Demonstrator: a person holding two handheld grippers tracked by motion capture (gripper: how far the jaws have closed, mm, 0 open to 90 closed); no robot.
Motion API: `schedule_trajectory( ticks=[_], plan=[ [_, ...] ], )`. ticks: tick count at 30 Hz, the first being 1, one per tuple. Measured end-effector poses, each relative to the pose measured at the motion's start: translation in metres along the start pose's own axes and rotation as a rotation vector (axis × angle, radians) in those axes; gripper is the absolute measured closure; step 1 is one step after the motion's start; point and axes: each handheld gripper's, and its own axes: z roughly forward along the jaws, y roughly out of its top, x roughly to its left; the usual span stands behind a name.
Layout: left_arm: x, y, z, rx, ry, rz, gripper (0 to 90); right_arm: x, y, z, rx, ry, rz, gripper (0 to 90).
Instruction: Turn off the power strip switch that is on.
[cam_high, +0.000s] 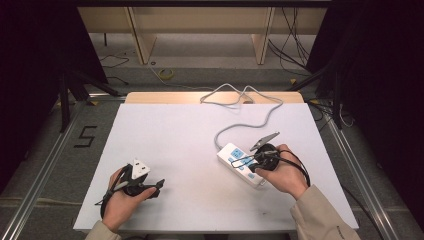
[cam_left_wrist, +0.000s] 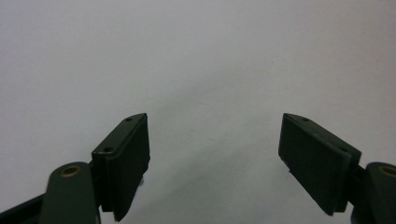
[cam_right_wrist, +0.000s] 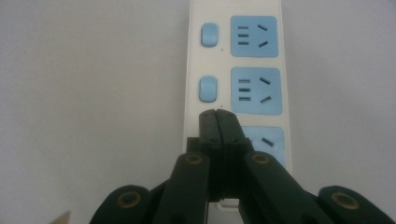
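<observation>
two grippers, left gripper (cam_left_wrist: 215, 163) agape, right gripper (cam_right_wrist: 218, 116) closed over power strip (cam_right_wrist: 243, 70)

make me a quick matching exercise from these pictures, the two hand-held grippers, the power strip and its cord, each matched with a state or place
Things:
1. left hand-held gripper
2. right hand-held gripper
3. power strip
4. grey cord

States or places:
A. loops toward the table's far edge
B. jaws pressed together over the strip
C. lies flat, with blue sockets and switches
D. jaws spread wide above bare table

Pairs: 1-D, 2-B, 3-C, 4-A
</observation>
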Motion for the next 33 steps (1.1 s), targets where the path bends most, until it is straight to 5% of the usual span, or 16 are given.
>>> schedule_trajectory(
  ticks=[33],
  plan=[
    [-0.0002,0.0001,0.0003,0.0,0.0,0.0,24.8,0.0025,-0.0002,0.0098,0.05,0.007,0.0,90.0]
  ],
)
